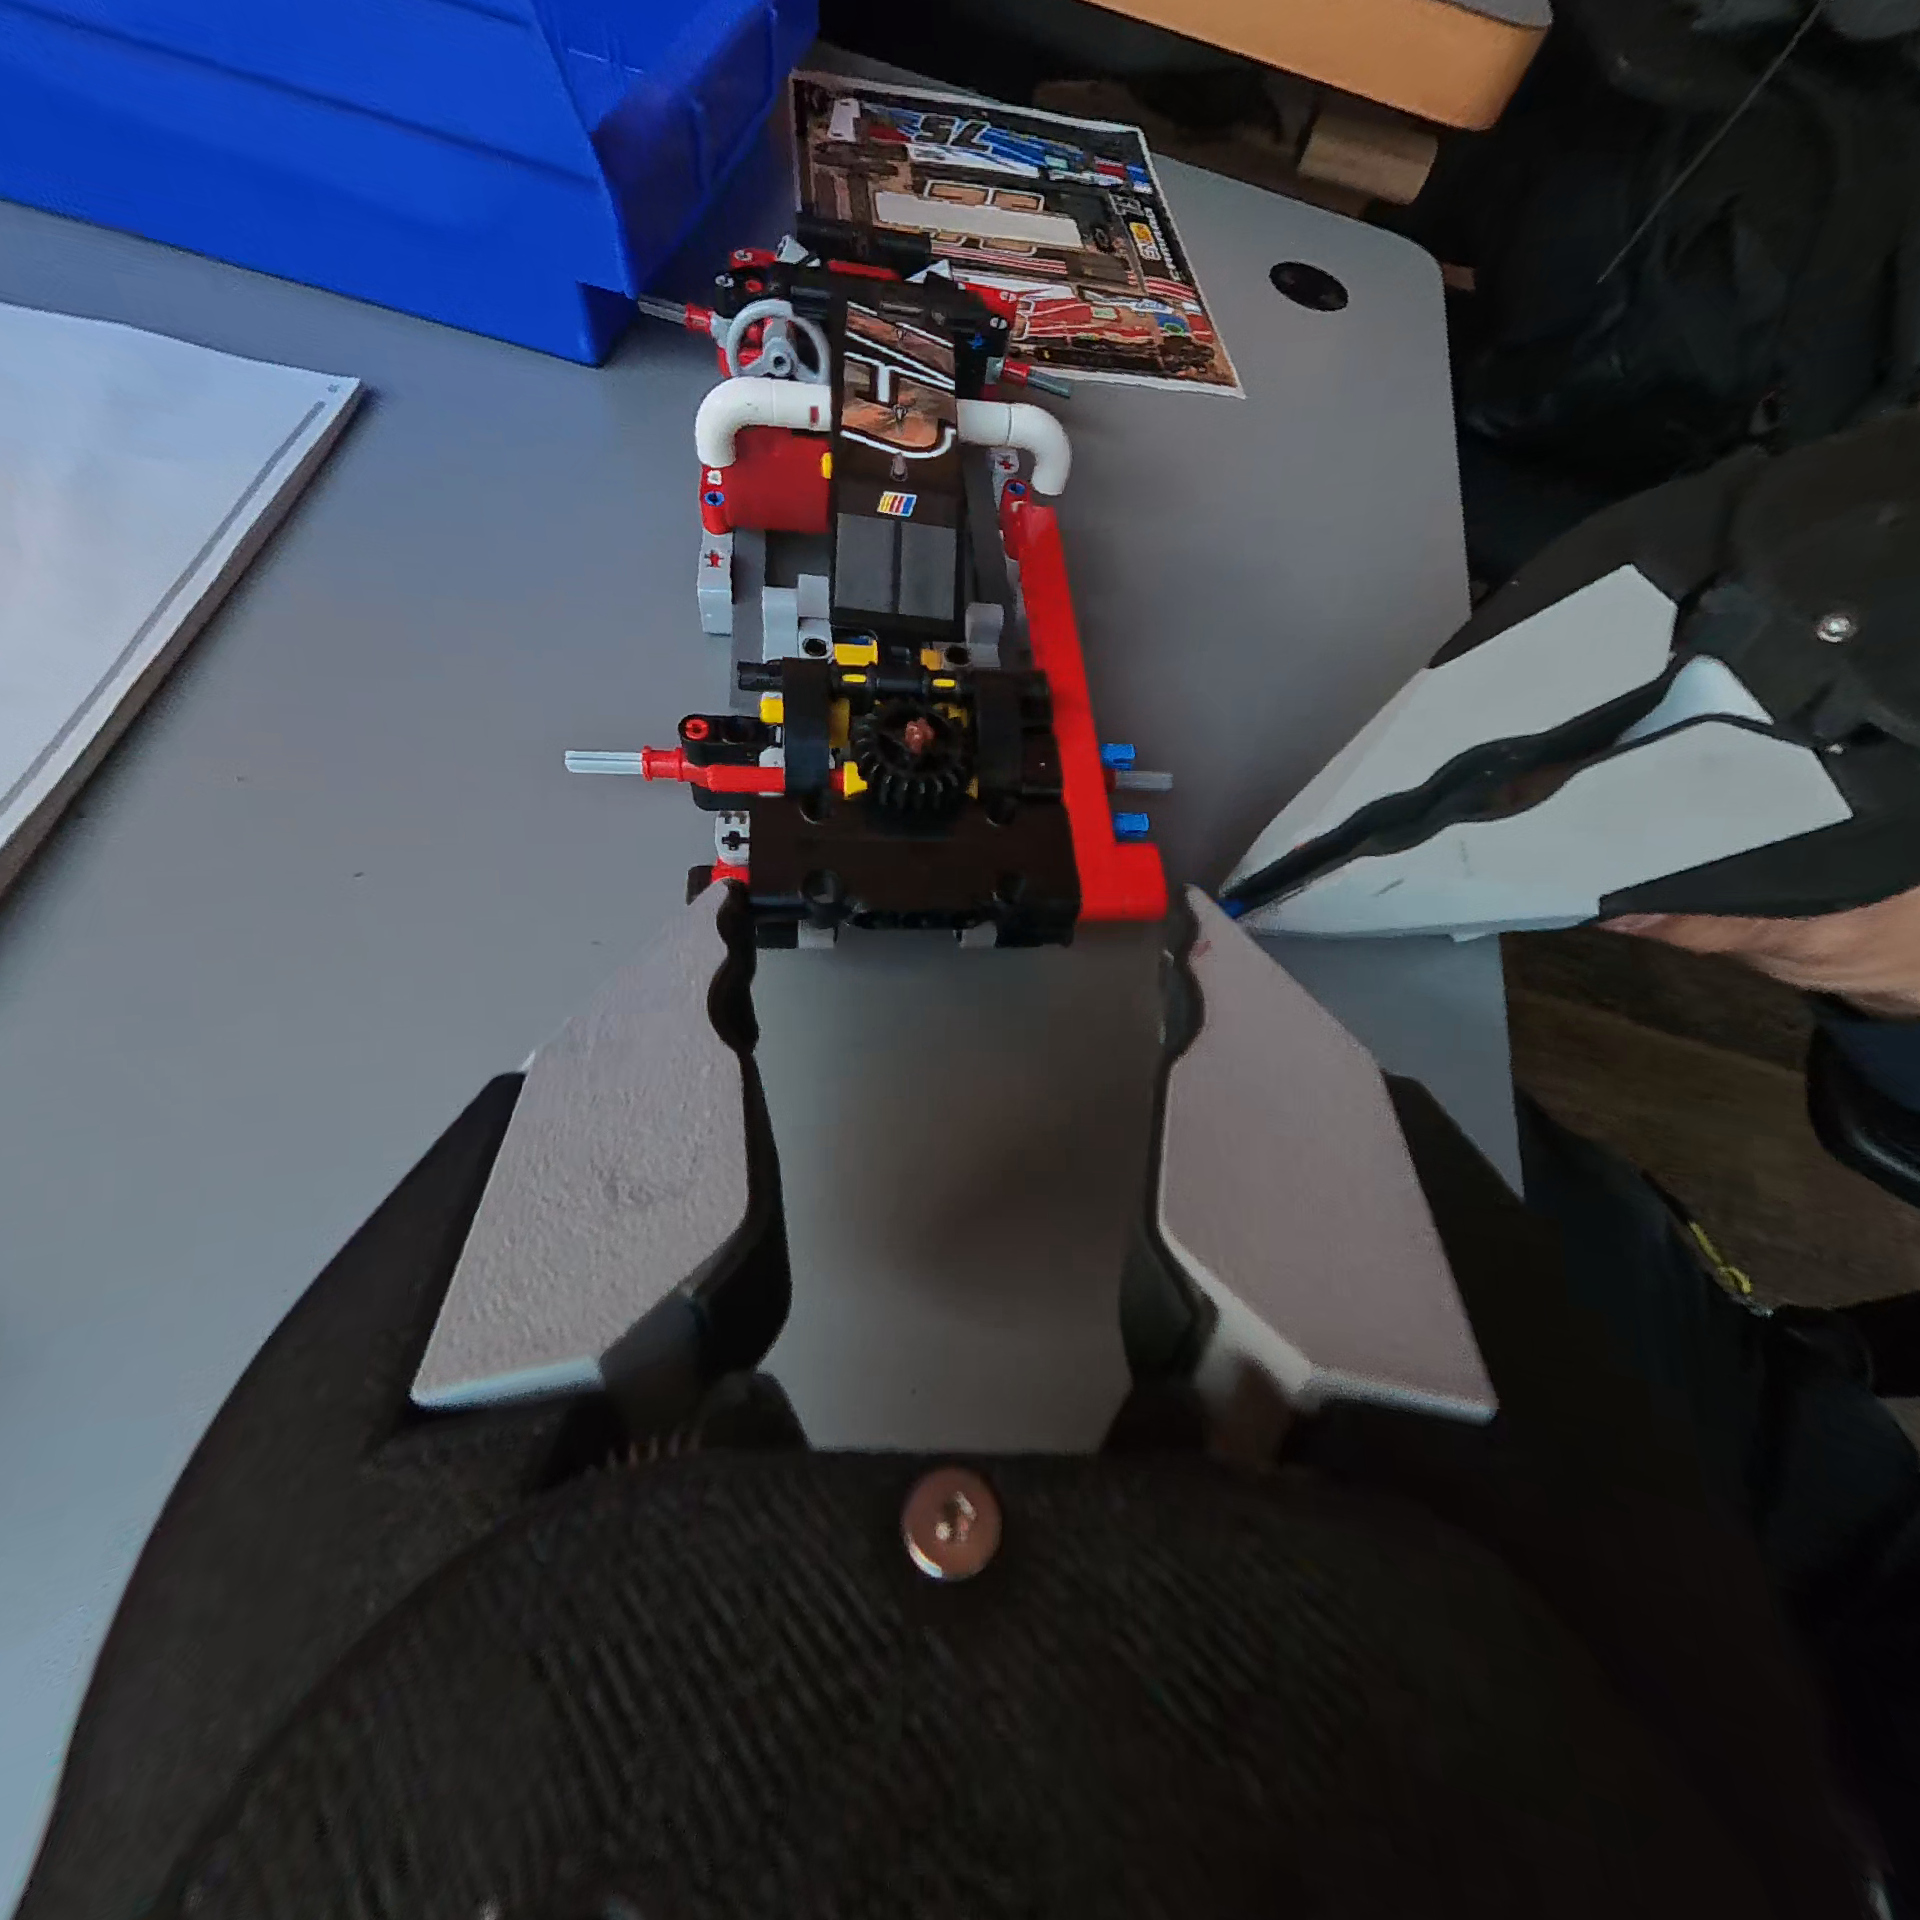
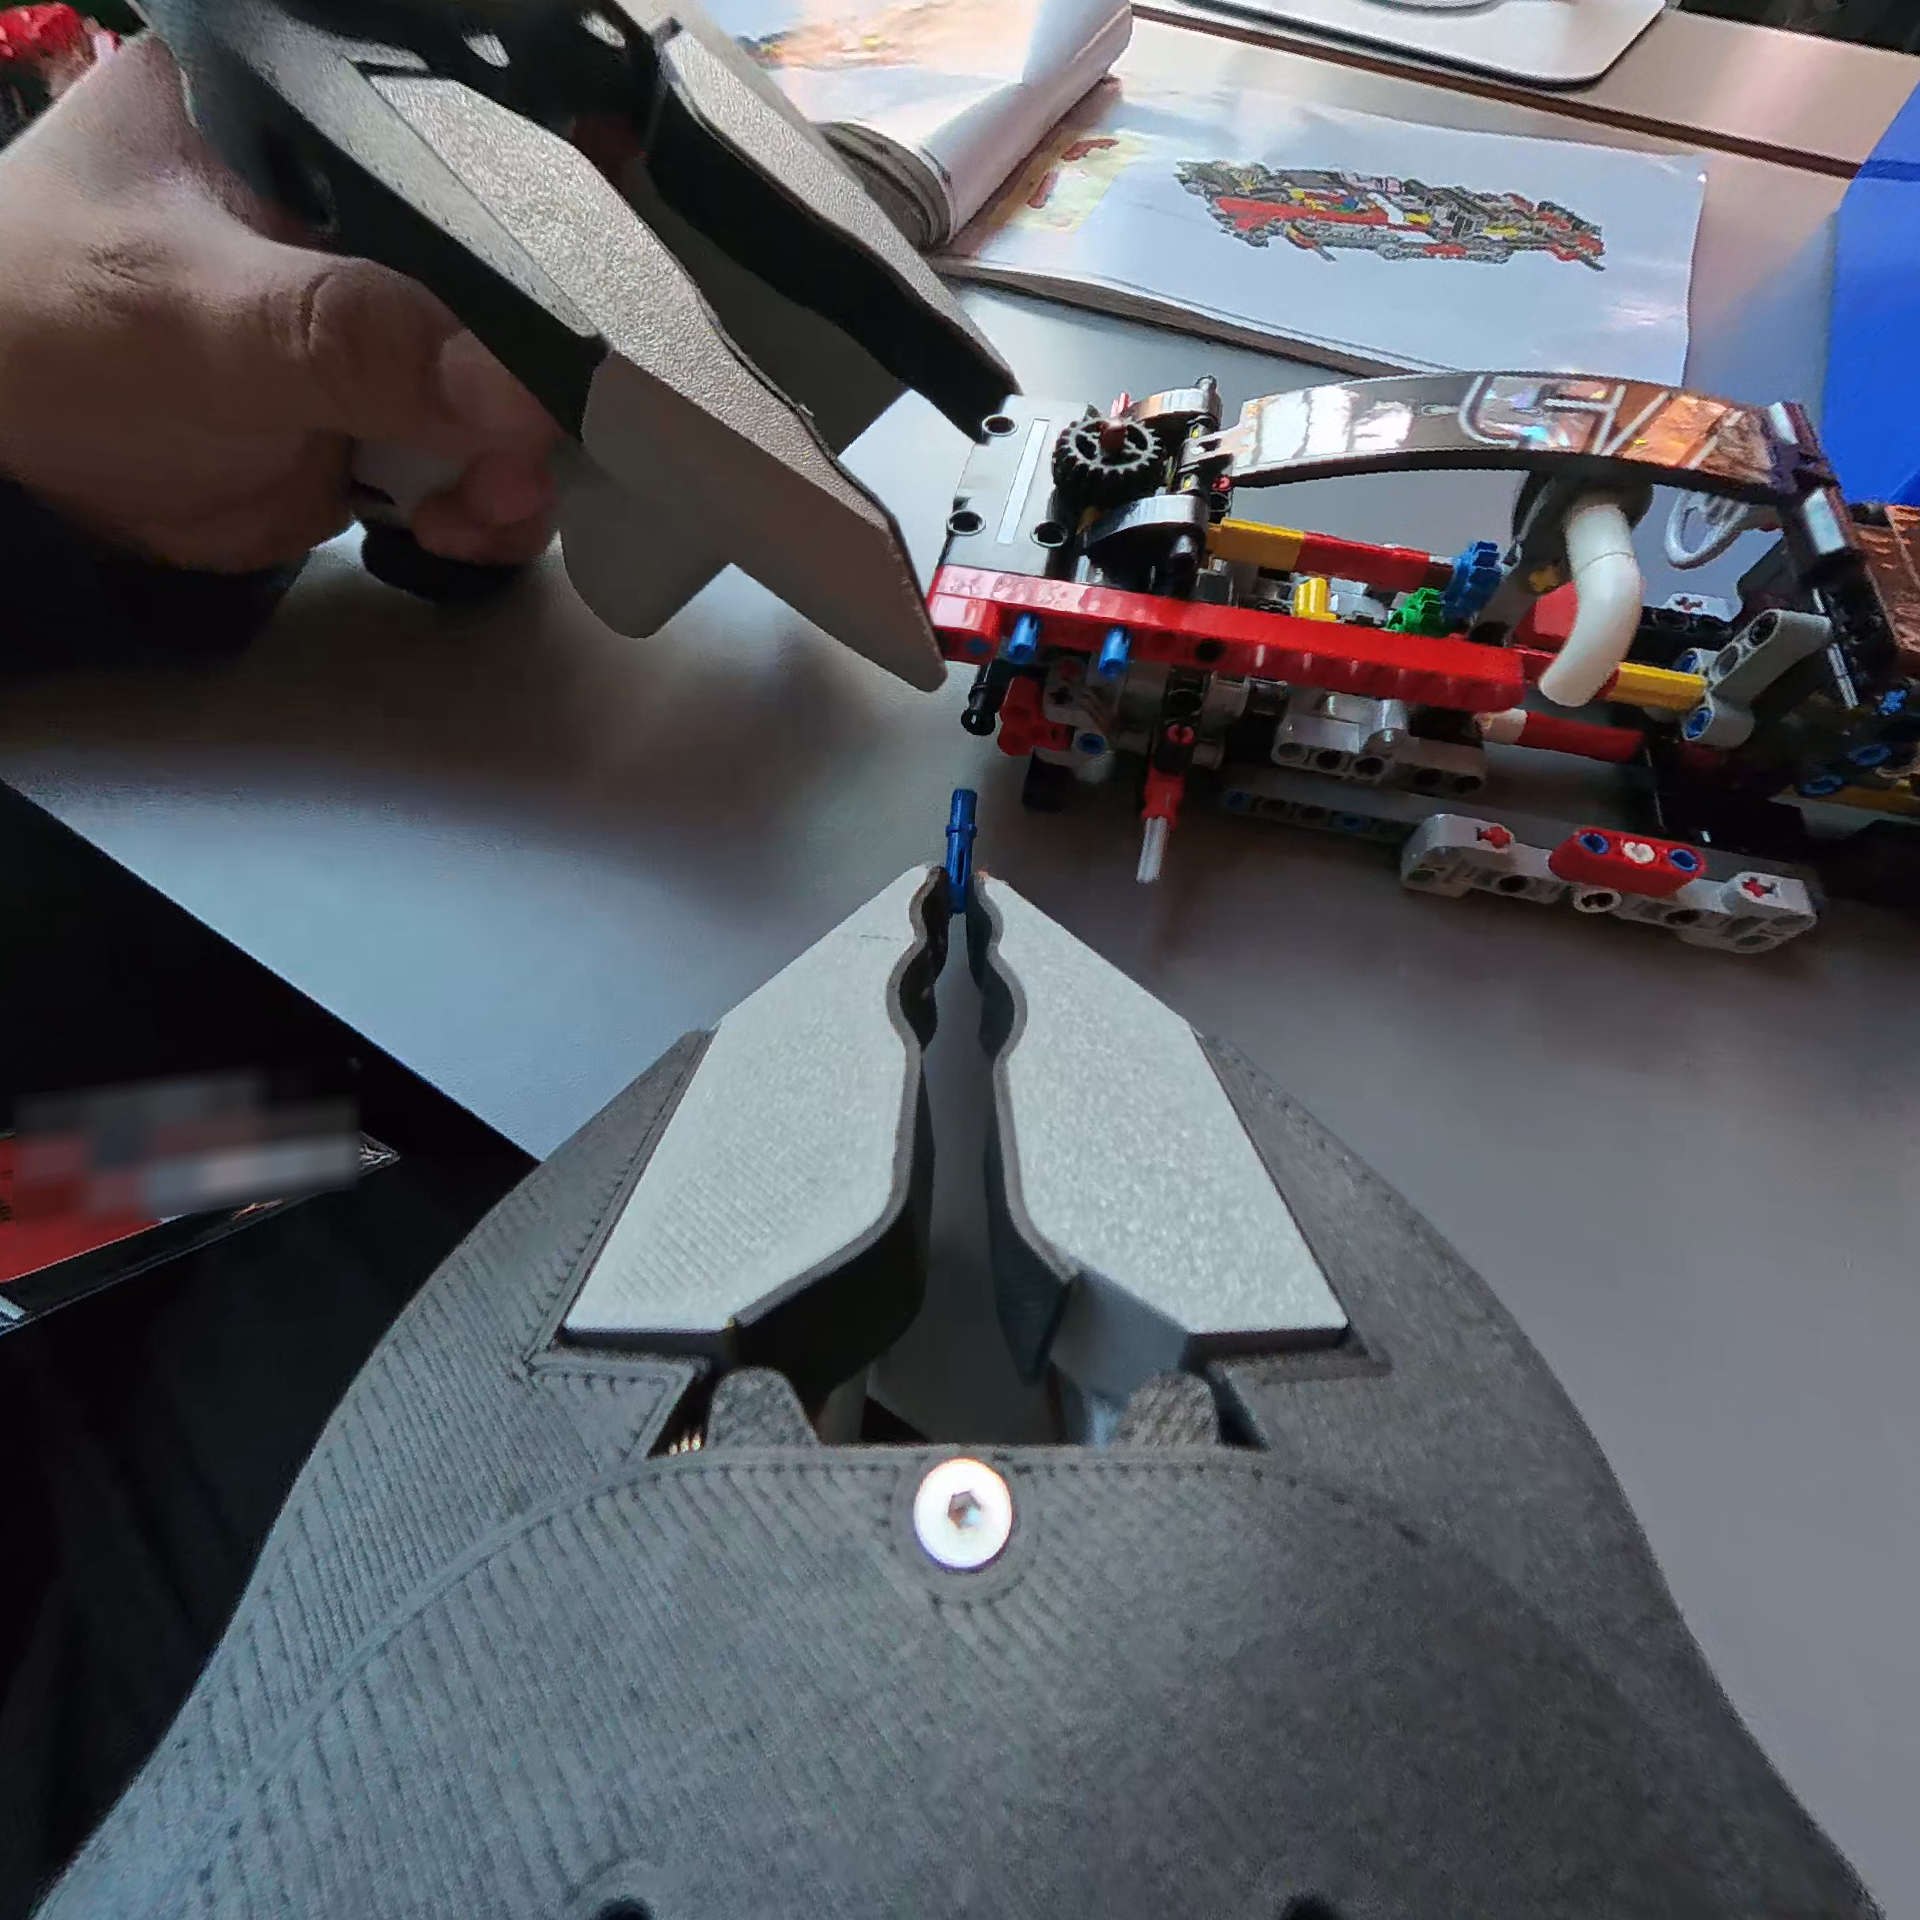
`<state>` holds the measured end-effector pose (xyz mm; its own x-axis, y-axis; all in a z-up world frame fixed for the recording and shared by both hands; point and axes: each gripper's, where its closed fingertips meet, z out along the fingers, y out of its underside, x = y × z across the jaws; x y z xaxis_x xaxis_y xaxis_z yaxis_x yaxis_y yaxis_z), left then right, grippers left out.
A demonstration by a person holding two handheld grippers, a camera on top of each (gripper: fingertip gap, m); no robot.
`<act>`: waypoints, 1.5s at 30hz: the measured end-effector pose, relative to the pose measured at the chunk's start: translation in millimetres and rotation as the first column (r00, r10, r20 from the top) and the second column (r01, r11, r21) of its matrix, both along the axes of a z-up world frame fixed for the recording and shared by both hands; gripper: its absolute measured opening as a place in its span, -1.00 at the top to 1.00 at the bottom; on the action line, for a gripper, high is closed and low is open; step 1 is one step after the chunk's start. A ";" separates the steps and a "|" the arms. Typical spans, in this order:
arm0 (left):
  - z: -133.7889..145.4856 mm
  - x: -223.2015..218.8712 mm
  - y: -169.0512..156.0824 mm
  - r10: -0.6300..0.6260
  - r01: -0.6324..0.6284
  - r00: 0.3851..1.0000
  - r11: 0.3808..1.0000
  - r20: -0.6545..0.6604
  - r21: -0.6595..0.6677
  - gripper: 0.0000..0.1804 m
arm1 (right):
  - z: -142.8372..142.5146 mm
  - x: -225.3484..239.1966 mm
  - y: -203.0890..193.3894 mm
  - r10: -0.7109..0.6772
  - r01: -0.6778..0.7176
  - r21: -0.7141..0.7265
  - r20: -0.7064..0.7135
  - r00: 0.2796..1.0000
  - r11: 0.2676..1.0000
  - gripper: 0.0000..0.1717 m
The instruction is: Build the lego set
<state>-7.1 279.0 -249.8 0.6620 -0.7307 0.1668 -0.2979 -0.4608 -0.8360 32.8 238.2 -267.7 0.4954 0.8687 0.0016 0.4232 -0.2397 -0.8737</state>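
My left gripper (image 1: 951,914) is spread wide, nothing in it. Its two fingertips (image 1: 717,935) flank the near end of the brick-built car chassis (image 1: 914,665), one at each corner. I can't tell whether they touch it. The model sits flat on the grey table (image 1: 312,831) and runs straight ahead of this gripper, so the spread looks matched to the chassis width, likely to brace it.

My right gripper (image 2: 961,894) is closed on a small blue pin (image 2: 962,831). Only the pin's tail is pinched at the very tips. Most of it sticks out forward, probably to leave the free end exposed. The pin points toward the red side beam (image 2: 1226,634) just ahead, where two blue pins (image 2: 1112,649) of the same kind already sit in holes. The right gripper comes in from the chassis side, close to my left gripper's right fingertip.

Past the car's far end lies a sticker sheet (image 1: 1039,229), with a blue bin (image 1: 395,156) up ahead to the left. An open instruction booklet (image 2: 1351,239) lies beyond the model from the right gripper. Printing is visible on the sheet, booklet and car panels, but I'm not transcribing it. A blurred red box (image 2: 156,1184) sits low left of the right gripper.
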 end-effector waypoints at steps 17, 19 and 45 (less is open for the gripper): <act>15.7 -1.6 -8.6 -0.002 0.002 0.991 1.000 0.136 -0.004 0.08 | -2.9 8.6 4.5 -0.025 0.023 0.036 0.052 0.998 0.999 0.99; 18.1 -9.1 -8.6 -0.021 0.020 0.994 1.000 0.108 0.017 0.08 | -2.2 9.3 3.0 -0.014 0.013 0.038 0.045 0.999 0.999 0.99; 6.0 -47.0 -18.9 -0.056 0.057 0.998 0.995 -0.020 0.085 0.25 | -13.3 -40.3 -10.3 0.259 -0.267 0.003 0.229 0.938 0.964 0.99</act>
<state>-54.1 260.1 -243.7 0.6217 -0.7780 0.0905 -0.3366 -0.3697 -0.8661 -7.5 227.9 -281.1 0.2323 0.9655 0.1178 0.6535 -0.0653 -0.7541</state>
